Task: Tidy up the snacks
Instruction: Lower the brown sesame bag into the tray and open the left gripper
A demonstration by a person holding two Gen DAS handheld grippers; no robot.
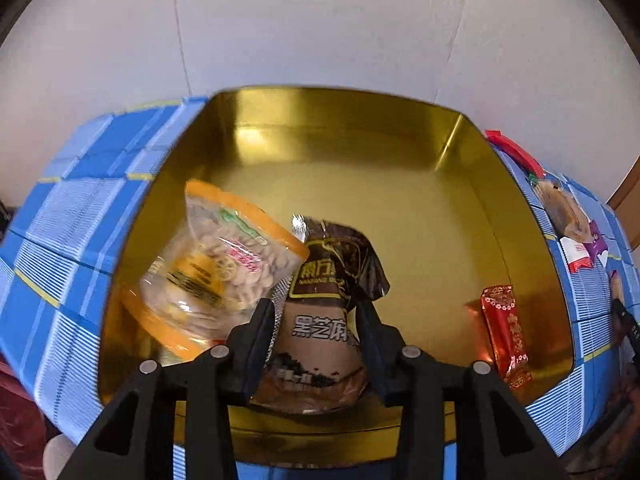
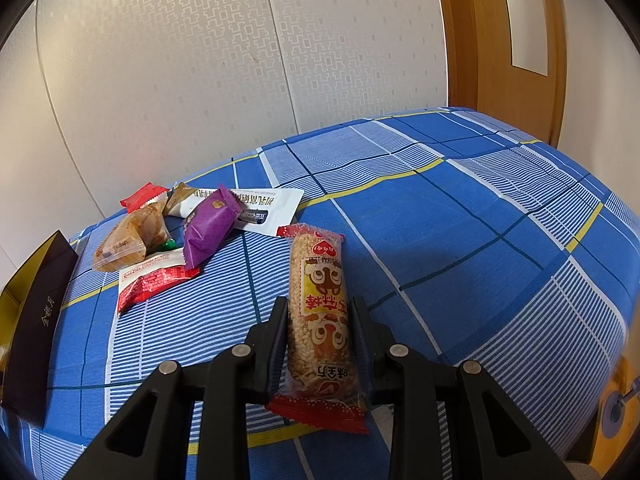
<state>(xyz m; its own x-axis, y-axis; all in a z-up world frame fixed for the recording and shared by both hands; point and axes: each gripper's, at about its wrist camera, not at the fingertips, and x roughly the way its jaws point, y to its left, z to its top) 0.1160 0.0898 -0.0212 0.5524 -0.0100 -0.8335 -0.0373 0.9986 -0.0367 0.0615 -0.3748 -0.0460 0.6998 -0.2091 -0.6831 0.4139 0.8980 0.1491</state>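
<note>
Blue plaid cloth (image 2: 440,216) under both grippers: my left gripper (image 1: 316,312) clamps brown packet (image 1: 320,336) over gold tin (image 1: 360,128), right gripper (image 2: 320,312) clamps rice bar (image 2: 320,320).

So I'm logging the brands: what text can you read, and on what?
"黑芝麻" and "NANFANG": brown sachet between the left gripper's fingers.
"味全方", upside down: rice bar in the right gripper.
Gold characters on the dark tin lid, white packet print, red packet: unreadable.
</note>
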